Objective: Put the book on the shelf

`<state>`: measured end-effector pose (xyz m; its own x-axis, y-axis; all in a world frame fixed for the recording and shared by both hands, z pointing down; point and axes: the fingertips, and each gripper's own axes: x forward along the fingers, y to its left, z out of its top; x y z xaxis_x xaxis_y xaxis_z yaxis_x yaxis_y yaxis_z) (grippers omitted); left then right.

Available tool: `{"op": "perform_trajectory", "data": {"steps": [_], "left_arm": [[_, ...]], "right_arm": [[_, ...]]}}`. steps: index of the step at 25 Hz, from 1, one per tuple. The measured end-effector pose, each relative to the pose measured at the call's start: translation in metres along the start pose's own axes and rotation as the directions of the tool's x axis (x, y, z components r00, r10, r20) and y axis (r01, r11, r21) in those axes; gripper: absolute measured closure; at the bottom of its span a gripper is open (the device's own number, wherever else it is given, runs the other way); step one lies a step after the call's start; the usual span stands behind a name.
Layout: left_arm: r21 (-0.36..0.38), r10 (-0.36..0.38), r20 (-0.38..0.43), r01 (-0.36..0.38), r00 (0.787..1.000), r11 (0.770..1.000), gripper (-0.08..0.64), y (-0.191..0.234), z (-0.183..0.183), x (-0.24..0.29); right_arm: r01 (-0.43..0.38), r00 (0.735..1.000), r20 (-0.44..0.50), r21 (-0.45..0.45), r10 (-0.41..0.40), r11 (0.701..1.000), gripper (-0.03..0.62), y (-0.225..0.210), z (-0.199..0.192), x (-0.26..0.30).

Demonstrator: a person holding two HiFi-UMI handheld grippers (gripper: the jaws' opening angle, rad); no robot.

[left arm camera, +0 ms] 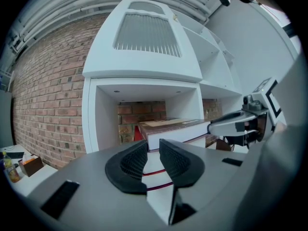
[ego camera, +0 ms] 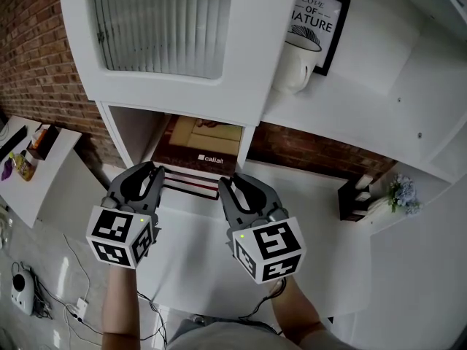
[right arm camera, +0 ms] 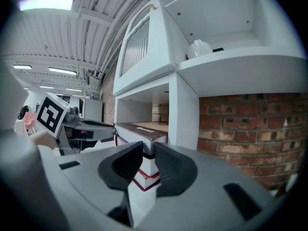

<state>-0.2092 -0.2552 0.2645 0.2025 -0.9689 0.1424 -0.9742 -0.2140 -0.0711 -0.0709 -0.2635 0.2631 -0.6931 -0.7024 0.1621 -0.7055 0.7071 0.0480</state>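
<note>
A dark brown book (ego camera: 197,148) with a tan patch and white lettering lies flat on top of a stack of books in the lower shelf compartment (ego camera: 124,133). My left gripper (ego camera: 152,172) is at the stack's near left corner, and my right gripper (ego camera: 235,184) is at its near right corner. In the left gripper view the jaws (left arm camera: 154,146) stand a little apart, and the book (left arm camera: 178,129) and white page edges show through the gap. In the right gripper view the jaws (right arm camera: 148,150) also stand apart, right before the book's corner (right arm camera: 144,129). I see no pad pressing on the books.
Above the compartment is a white cabinet door with ribbed glass (ego camera: 164,20). A white mug (ego camera: 295,68) and a framed print (ego camera: 321,17) stand on the upper right shelf. A dark holder (ego camera: 354,199) and small flowers (ego camera: 401,194) sit to the right. A side table (ego camera: 44,166) is at the left, with cables (ego camera: 73,305) on the floor.
</note>
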Motion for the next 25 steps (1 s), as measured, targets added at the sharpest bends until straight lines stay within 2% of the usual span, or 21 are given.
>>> {"op": "perform_trajectory", "data": {"steps": [15, 22, 25], "left_arm": [[0.006, 0.021, 0.009, -0.021, 1.000, 1.000, 0.472, 0.003, -0.002, 0.007], [0.031, 0.049, 0.031, -0.050, 0.998, 0.998, 0.472, 0.002, 0.000, 0.001], [0.027, 0.056, 0.046, -0.057, 0.997, 0.998, 0.500, 0.001, 0.002, -0.005]], "right_arm": [[-0.006, 1.000, 0.011, -0.005, 0.006, 1.000, 0.508, -0.005, -0.001, 0.005], [-0.003, 1.000, 0.017, -0.005, 0.003, 1.000, 0.545, -0.004, -0.002, -0.003], [-0.004, 1.000, 0.022, -0.001, 0.004, 1.000, 0.555, -0.001, -0.001, -0.008]]}}
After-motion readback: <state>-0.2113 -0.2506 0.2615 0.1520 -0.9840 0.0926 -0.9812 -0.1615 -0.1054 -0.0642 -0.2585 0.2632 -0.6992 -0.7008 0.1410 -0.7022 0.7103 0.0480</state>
